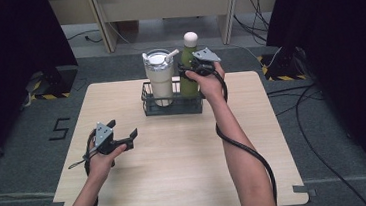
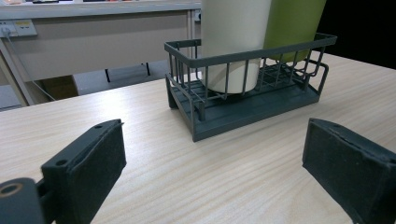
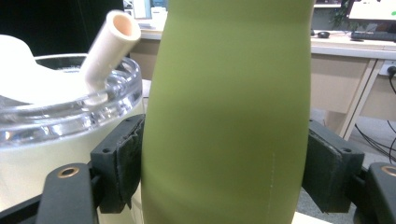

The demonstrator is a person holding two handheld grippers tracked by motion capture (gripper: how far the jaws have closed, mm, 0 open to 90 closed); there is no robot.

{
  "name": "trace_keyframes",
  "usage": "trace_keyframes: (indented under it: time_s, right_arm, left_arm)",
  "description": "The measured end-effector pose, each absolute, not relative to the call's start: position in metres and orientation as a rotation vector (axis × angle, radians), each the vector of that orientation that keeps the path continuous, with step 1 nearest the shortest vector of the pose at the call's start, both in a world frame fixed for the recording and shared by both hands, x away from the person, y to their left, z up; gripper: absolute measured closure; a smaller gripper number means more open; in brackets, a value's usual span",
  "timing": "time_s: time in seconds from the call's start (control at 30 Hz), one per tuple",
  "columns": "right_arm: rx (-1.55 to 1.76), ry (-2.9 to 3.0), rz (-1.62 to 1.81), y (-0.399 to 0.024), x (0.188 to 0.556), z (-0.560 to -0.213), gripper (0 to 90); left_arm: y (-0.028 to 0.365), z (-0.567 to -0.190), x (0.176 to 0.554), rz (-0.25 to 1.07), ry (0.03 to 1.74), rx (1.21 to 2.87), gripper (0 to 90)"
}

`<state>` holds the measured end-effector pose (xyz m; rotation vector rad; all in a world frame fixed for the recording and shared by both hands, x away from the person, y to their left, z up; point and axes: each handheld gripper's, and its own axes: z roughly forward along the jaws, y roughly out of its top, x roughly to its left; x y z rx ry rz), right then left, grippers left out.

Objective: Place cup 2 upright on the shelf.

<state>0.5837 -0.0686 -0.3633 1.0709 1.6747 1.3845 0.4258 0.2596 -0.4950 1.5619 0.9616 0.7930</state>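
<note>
green bottle [image 3: 226,116] stands in the right end of the wire basket [image 2: 243,114], pinched by your right gripper [image 1: 194,71], left gripper [image 1: 123,134] spread and idle; lift crooked and it may snag the rim or knock the tumbler [image 1: 160,75] just beside it.

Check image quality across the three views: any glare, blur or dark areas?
High view: even light on the table, both sides black, slightly soft. Left gripper view: jaws soft up close, wire basket sharp, faint sheen on the wood. Right gripper view: green bottle very close and slightly soft, highlights on the tumbler's clear lid, background blurred.
</note>
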Motion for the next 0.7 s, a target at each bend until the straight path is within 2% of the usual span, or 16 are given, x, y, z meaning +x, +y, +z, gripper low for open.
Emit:
trace_keyframes:
  time_s: [0.7]
  right_arm:
    - [1.086, 1.703, 1.352, -0.067, 0.587, -0.378, 24.4]
  left_arm:
    - [0.259, -0.495, 0.426, 0.791, 0.959, 1.560, 5.2]
